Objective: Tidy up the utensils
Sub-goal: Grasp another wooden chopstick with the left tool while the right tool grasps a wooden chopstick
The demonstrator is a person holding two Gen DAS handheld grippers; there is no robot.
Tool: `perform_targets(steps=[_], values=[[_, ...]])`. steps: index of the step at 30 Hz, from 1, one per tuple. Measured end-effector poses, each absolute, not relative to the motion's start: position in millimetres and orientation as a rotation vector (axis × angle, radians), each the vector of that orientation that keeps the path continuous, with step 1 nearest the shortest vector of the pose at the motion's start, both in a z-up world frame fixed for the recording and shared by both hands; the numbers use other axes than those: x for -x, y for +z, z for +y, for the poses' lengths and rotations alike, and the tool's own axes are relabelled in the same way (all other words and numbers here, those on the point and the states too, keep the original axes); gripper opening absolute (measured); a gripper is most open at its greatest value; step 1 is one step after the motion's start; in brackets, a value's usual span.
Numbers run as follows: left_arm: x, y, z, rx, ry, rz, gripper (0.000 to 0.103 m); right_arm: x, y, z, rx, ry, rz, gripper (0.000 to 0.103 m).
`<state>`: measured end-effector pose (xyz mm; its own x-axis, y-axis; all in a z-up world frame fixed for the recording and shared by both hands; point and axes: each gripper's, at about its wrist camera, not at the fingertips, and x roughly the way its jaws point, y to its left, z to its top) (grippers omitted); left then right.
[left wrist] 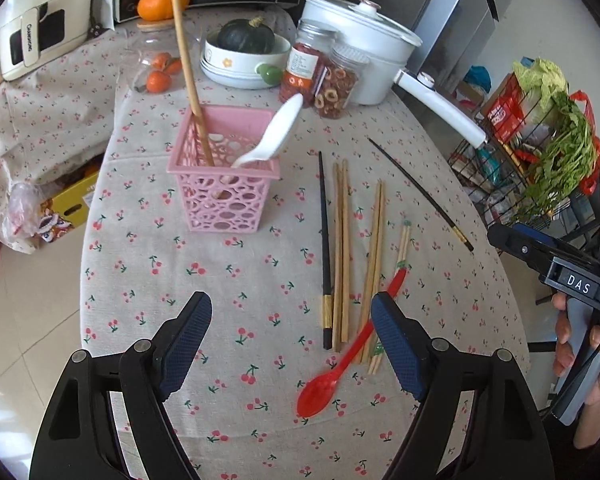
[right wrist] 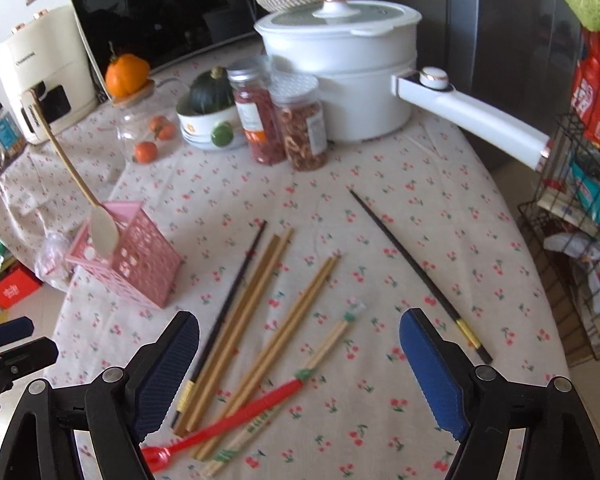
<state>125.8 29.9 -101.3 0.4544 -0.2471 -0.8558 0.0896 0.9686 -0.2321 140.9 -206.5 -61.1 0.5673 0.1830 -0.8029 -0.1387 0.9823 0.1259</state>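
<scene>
A pink perforated basket stands on the cherry-print tablecloth. It holds a long wooden utensil and a white spoon. To its right lie a black chopstick, several bamboo chopsticks, a wrapped pair, a red spoon and a second black chopstick. My left gripper is open and empty above the cloth. My right gripper is open and empty above the chopsticks; it also shows at the left wrist view's right edge.
At the table's back stand a white pot with a long handle, two jars, a bowl with a dark squash, a glass jar with small oranges and a microwave. A wire rack of groceries stands at the right.
</scene>
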Motion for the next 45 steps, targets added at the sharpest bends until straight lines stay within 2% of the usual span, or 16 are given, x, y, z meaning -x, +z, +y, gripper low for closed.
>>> perform_targets(steps=[8,9,13,15,22,28,38,45], values=[[-143,-134,-13,0.162,-0.276,1.137,0.083,-145,-89,-247,-0.107,0.111,1.104,0.086],[-147,-137,-17,0.18,-0.286,1.13,0.078,-146,-90,-251,-0.111,0.108,1.111,0.086],[-165,-148,-35,0.214,-0.333,1.122,0.035,-150,-95,-258,-0.127,0.11,1.128,0.087],[-175,-150,-50,0.179,-0.351,1.112,0.025,-154,-98,-263,-0.14,0.109,1.139,0.087],[-227,-165,-98,0.132,-0.357,1.146,0.011,-173,-105,-283,-0.169,0.087,1.161,0.087],[-259,-178,-115,0.067,-0.311,1.185,0.007,-185,-112,-309,-0.242,0.043,1.173,0.087],[-269,-191,-108,0.052,-0.261,1.232,0.007,-196,-118,-321,-0.252,0.029,1.187,0.087],[-276,-190,-128,-0.091,-0.224,1.28,0.007,-198,-122,-317,-0.24,0.031,1.197,0.087]])
